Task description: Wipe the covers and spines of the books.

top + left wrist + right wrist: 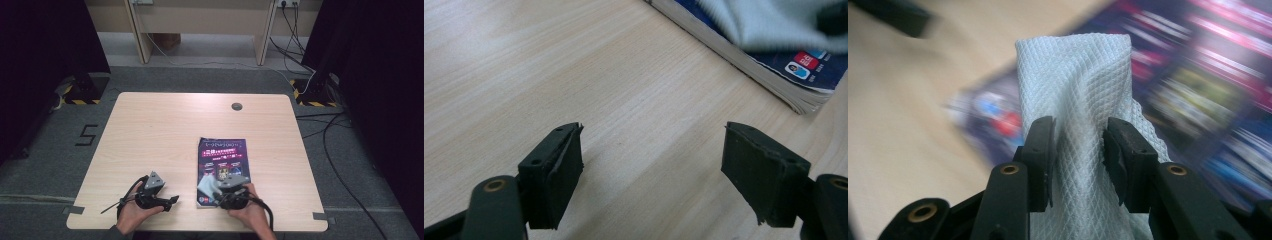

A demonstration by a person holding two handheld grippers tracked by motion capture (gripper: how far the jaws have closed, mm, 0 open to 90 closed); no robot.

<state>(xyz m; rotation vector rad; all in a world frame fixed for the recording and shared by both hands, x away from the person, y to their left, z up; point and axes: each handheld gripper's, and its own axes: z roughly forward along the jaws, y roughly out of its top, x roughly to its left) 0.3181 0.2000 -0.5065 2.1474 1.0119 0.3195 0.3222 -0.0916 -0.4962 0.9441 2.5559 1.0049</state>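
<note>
A dark purple book (222, 162) lies flat on the wooden table (165, 130), right of centre; its lower corner (804, 75) appears in the left gripper view. My right gripper (1078, 150) is shut on a bunched white waffle-textured cloth (1075, 85), held over the book's near left corner (206, 186). The cloth (774, 22) also shows blurred over the book cover. My left gripper (651, 160) rests low over bare wood to the left of the book (172, 200), jaws open with nothing between them.
A small round grommet (236, 106) sits near the table's far edge. Cables (320, 125) run across the grey floor at the right, and a desk frame (200, 30) stands beyond the table.
</note>
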